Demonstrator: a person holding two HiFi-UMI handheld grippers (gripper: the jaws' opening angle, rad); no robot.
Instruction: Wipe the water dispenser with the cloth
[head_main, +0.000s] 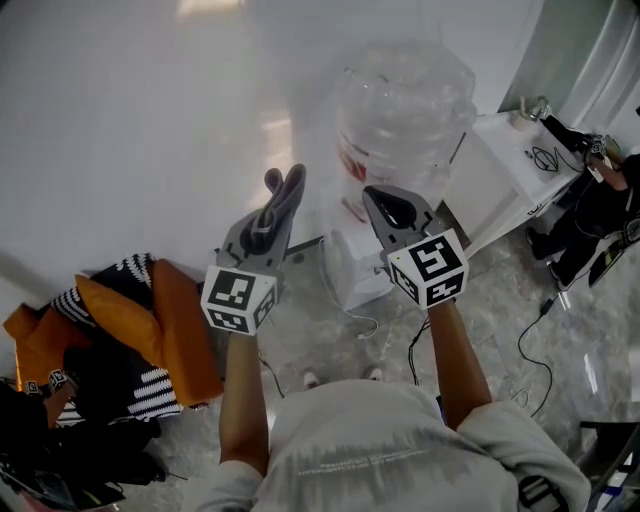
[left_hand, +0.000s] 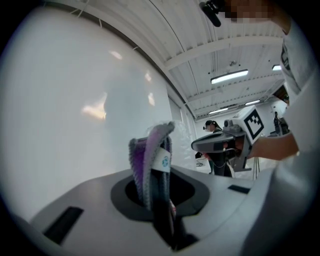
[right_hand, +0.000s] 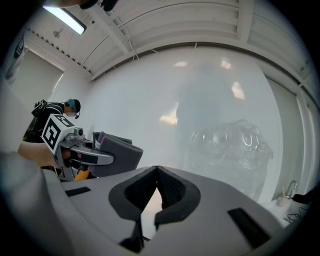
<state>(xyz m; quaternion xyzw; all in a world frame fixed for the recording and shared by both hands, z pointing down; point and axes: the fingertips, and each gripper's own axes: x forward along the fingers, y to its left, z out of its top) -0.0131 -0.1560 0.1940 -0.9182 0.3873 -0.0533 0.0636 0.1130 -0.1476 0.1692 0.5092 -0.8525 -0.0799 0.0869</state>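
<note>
The water dispenser's white body (head_main: 348, 268) stands against the wall with a clear, empty-looking bottle (head_main: 405, 108) on top. In the right gripper view the bottle (right_hand: 231, 149) shows ahead to the right. My left gripper (head_main: 272, 215) is shut on a grey-purple cloth (head_main: 287, 193), which sticks up out of the jaws. The left gripper view shows the cloth (left_hand: 149, 162) folded and pinched, with a small label on it. My right gripper (head_main: 380, 205) hangs just left of the bottle, shut and empty, and its tips (right_hand: 156, 171) touch. Both grippers are held a little short of the dispenser.
A white table (head_main: 505, 165) with cables and small items stands right of the dispenser, with a person (head_main: 600, 205) beside it. Orange and striped bags or clothes (head_main: 140, 325) lie on the floor at left. Cables (head_main: 535, 335) trail over the marble floor.
</note>
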